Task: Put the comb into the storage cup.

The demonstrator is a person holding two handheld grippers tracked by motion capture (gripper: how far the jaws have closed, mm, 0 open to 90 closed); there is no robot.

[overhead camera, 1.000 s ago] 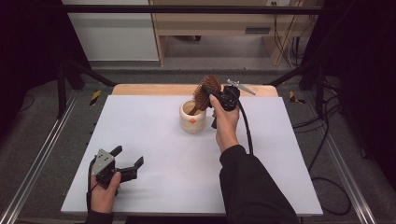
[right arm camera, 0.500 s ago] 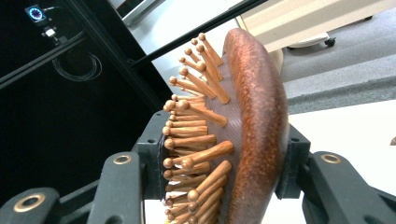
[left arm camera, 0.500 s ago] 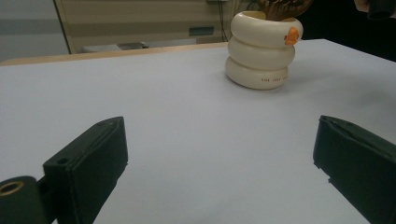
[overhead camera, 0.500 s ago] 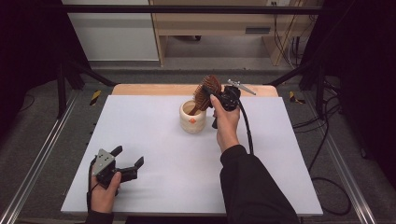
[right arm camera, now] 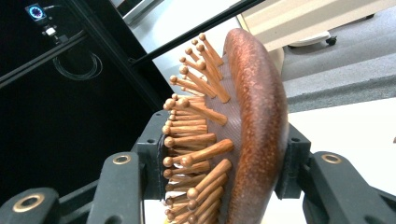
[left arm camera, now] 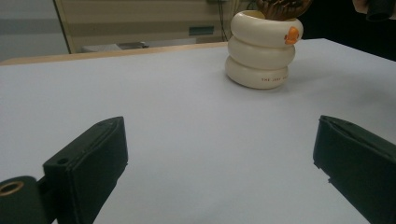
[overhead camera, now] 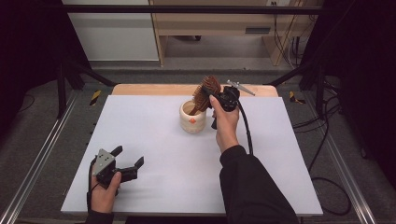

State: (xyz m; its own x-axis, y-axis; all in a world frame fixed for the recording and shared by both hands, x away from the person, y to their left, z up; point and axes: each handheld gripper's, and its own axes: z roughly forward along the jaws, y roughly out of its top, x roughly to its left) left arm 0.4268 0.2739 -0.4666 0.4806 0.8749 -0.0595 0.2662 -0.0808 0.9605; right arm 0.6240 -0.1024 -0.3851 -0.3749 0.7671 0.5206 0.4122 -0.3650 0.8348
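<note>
Pinching a wooden hairbrush (overhead camera: 208,89) by its oval head, the right hand-held gripper (overhead camera: 219,99) sits at the far middle of the white counter (overhead camera: 280,154), just above and to the right of a cream cup (overhead camera: 193,116). The brush's long axis runs on a slant: the head is up and away from the person, toward the right hand-held gripper, while the handle end slopes down to the left into the cup's mouth. In the right gripper view the 2 jaws press on the brush from both sides, 1 on the ball-tipped wooden pins (right arm camera: 196,135) and 1 on the smooth brown back (right arm camera: 257,130), with the pins facing that view's left; the high view is too small to show this. The left hand-held gripper (overhead camera: 126,163) lies low on the near left of the counter, well apart from the cup, its jaws spread wide with nothing between them. Its own view looks across bare counter to the cup (left arm camera: 262,49), revealing what the high view cannot: 3 stacked rings, an orange mark on the top ring and small lettering on the lowest, with the brush (left arm camera: 282,8) rising from the rim.
</note>
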